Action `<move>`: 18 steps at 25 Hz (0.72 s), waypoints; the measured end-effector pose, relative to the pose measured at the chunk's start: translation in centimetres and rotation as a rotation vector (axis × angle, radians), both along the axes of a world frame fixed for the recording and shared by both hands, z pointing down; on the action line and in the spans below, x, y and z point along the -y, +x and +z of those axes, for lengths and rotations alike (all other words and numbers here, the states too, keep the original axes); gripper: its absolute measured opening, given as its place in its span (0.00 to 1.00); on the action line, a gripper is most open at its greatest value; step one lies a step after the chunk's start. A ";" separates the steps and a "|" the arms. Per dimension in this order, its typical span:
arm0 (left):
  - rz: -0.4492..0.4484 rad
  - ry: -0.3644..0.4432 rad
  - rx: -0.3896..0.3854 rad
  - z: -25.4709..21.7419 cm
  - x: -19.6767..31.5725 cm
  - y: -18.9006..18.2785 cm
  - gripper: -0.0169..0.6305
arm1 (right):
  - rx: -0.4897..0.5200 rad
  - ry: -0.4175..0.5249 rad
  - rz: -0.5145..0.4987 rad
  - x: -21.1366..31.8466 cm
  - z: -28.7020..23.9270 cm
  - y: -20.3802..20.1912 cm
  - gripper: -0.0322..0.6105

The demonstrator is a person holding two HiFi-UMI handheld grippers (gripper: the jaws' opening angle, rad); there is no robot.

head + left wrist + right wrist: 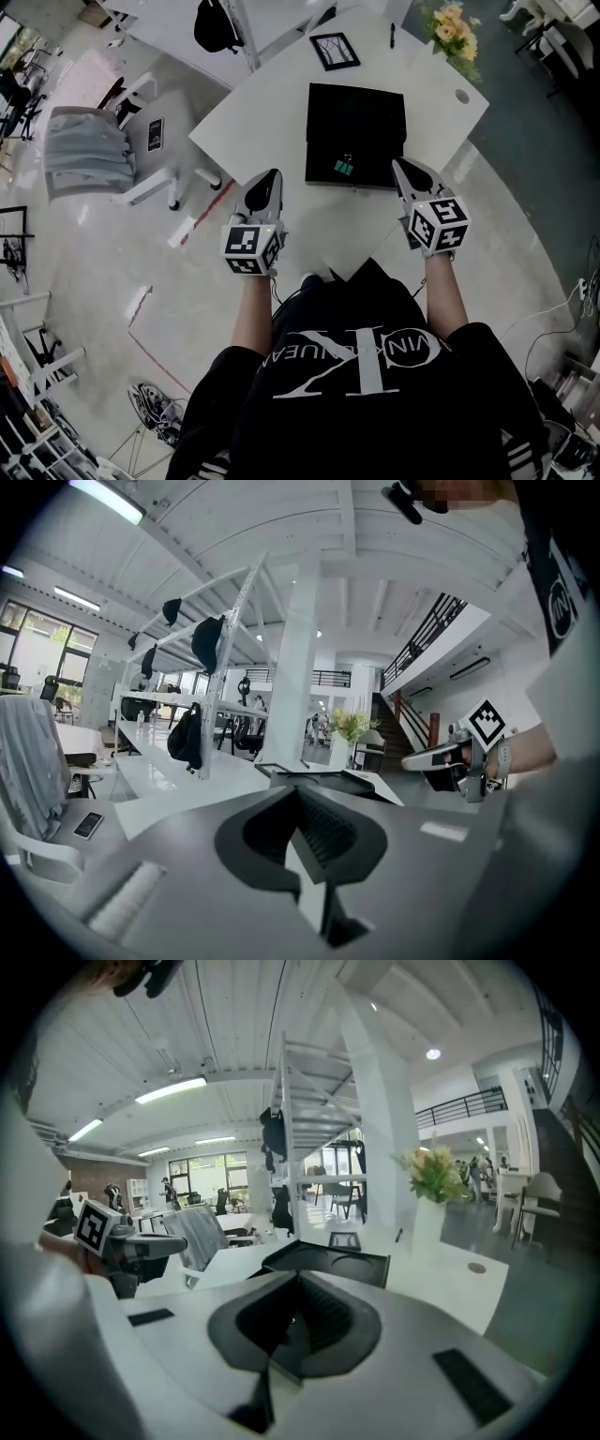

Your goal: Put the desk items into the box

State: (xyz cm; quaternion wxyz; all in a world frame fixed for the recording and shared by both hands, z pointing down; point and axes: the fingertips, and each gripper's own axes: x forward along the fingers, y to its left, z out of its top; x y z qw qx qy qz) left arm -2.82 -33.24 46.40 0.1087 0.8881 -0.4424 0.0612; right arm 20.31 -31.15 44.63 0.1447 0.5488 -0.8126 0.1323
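Black ribbed pads meet in both pairs: the left tongs (302, 832) and the right tongs (298, 1314) are each pressed together with nothing between them. They hover side by side, well apart, over the near edge of the white desk (272, 122). Just ahead, between their two tips, lies the open black box (361, 108), with a small green item (344, 168) at its near wall. Beyond the box sit a picture frame (335, 50) and a pen (392, 36). Farther ahead of the right tongs stands a vase of flowers (452, 26).
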 end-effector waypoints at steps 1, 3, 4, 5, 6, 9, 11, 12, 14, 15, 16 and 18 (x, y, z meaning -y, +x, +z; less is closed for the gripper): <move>0.003 0.005 0.000 -0.2 0.0 0.0 0.04 | 0.002 0.010 0.007 -0.1 -0.2 0.1 0.08; 0.006 0.012 0.001 -0.5 -0.1 0.0 0.04 | 0.006 0.027 0.017 -0.4 -0.7 0.3 0.08; 0.006 0.014 -0.005 -0.7 -0.1 0.0 0.04 | 0.008 0.034 0.020 -0.5 -0.8 0.4 0.08; 0.004 0.016 -0.014 -0.9 -0.1 0.1 0.04 | 0.010 0.041 0.023 -0.6 -1.0 0.4 0.08; 0.003 0.019 -0.023 -1.2 -0.2 0.1 0.04 | 0.012 0.048 0.027 -0.8 -1.2 0.5 0.08; 0.010 0.034 -0.027 -2.0 -0.2 0.4 0.04 | 0.018 0.072 0.040 -1.1 -2.0 0.8 0.08; 0.009 0.043 -0.031 -2.5 -0.2 0.4 0.04 | 0.024 0.089 0.050 -1.3 -2.5 1.0 0.08; 0.008 0.048 -0.032 -2.7 -0.2 0.4 0.04 | 0.027 0.098 0.054 -1.4 -2.8 1.1 0.08; 0.006 0.058 -0.033 -3.1 -0.2 0.2 0.04 | 0.031 0.114 0.062 -1.6 -3.3 1.3 0.08; 0.003 0.062 -0.038 -3.4 -0.2 0.2 0.04 | 0.031 0.120 0.066 -1.7 -3.5 1.4 0.08; 0.000 0.066 -0.041 -3.7 -0.2 0.2 0.04 | 0.031 0.125 0.068 -1.8 -3.8 1.4 0.08; -0.003 0.076 -0.043 -4.2 -0.1 0.1 0.04 | 0.032 0.137 0.071 -1.9 -4.2 1.5 0.08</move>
